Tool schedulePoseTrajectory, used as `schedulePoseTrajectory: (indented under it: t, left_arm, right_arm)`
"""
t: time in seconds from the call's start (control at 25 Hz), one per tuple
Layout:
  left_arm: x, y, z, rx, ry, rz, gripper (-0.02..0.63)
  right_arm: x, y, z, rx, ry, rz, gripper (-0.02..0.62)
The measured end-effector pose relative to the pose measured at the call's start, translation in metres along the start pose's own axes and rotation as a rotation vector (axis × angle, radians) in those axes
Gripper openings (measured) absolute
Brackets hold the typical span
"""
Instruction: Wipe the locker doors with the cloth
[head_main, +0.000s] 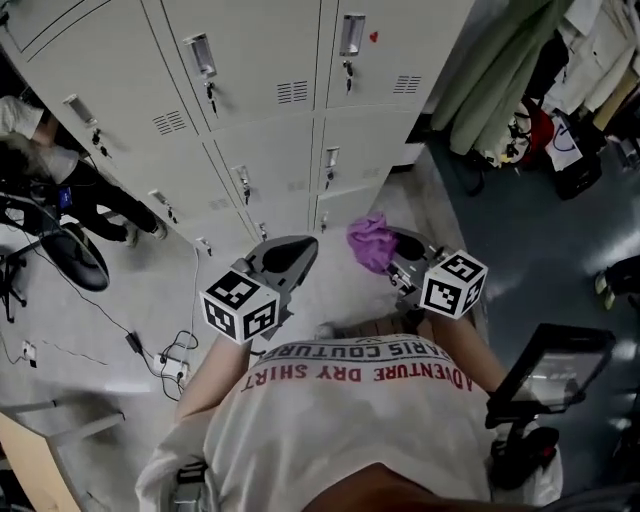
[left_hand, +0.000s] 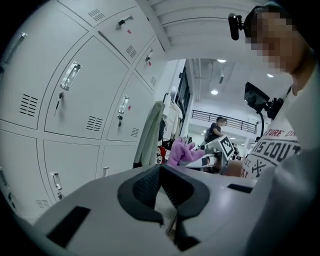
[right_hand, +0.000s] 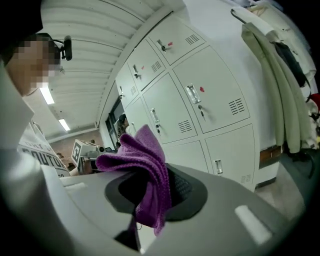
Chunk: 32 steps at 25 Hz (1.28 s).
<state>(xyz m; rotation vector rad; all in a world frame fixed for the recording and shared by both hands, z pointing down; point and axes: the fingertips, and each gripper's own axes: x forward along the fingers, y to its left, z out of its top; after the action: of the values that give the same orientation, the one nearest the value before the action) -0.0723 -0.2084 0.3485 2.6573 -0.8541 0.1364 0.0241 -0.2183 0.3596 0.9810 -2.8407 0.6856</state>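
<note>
two grippers are held out low in front of a bank of pale grey locker doors, seen steeply from above in the head view. the right gripper has its jaws clenched on a purple cloth. in the right gripper view the cloth is pinched between the dark pads; its folded bulk stands above the jaws and one corner hangs down below them. the cloth is off the doors, touching none of them, and the lockers stand further back with their handles and vent slots in plain sight.

the left gripper sits just beside the right one, on the person's left, its marker cube toward the body. in the left gripper view its two ribbed pads meet at the tips with nothing between them. the same view shows the cloth sideways on, beyond the jaws, with the locker doors filling the left.

pale coats hang to the right of the lockers. on the grey floor at the left lie loose cables, and another person is near the lockers' far left end. the wearer's white shirt fills the bottom of the head view.
</note>
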Motion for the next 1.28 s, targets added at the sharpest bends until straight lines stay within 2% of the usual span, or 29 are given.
schedulePoseTrajectory:
  t: [0.24, 0.4, 0.56, 0.72, 0.88, 1.12, 1.28]
  left_arm:
    - [-0.042, -0.107, -0.044, 0.029, -0.001, -0.016, 0.002]
    - [-0.081, -0.217, -0.086, 0.037, -0.022, -0.026, 0.002]
    - [-0.134, -0.331, -0.122, 0.065, -0.014, -0.025, 0.002]
    - [-0.183, -0.405, -0.14, 0.086, 0.004, 0.007, 0.002]
    - [-0.222, -0.448, -0.147, 0.093, 0.017, 0.043, 0.002]
    - [-0.245, -0.47, -0.157, 0.074, 0.016, 0.051, 0.002]
    - [-0.3, -0.489, -0.169, 0.09, -0.01, 0.043, 0.002]
  right_arm:
    - [-0.087, 0.082, -0.048, -0.009, -0.034, 0.018, 0.071]
    - [-0.179, 0.145, -0.099, -0.009, -0.045, 0.001, 0.071]
    - [-0.268, 0.225, -0.144, -0.028, -0.059, 0.023, 0.071]
    - [-0.317, 0.285, -0.174, -0.035, -0.059, 0.057, 0.071]
    - [-0.346, 0.329, -0.181, -0.046, -0.08, 0.073, 0.071]
    - [-0.358, 0.362, -0.194, -0.034, -0.075, 0.063, 0.071]
    - [-0.365, 0.415, -0.209, -0.05, -0.102, 0.036, 0.071]
